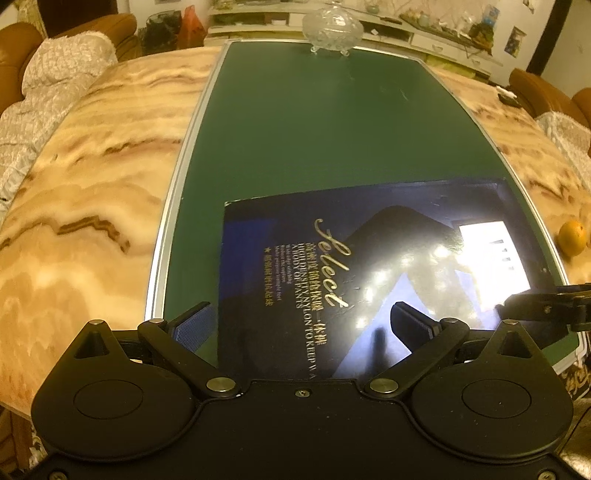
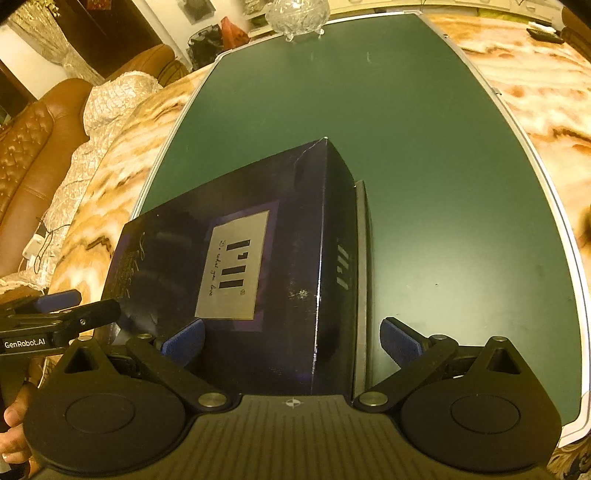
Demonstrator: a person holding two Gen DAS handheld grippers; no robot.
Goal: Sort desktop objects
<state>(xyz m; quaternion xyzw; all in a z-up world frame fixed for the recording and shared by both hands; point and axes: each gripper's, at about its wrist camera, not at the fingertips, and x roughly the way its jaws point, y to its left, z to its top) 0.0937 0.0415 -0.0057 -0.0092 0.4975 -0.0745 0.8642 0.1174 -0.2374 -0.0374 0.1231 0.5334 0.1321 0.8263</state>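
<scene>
Dark blue box [image 1: 369, 266] lid on, contents hidden, near end of green mat [image 1: 314, 129]; left gripper [image 1: 301, 325] and right gripper [image 2: 291, 341] both spread apart, holding nothing; glass bowl [image 1: 331, 27] far end

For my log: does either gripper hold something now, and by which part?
Nothing is held. The left gripper and the right gripper are both open, their pads spread over the box, clamping no part of it.

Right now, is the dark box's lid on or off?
On. The dark box is shut, its printed lid seated over a grey base edge showing along its right side.
</scene>
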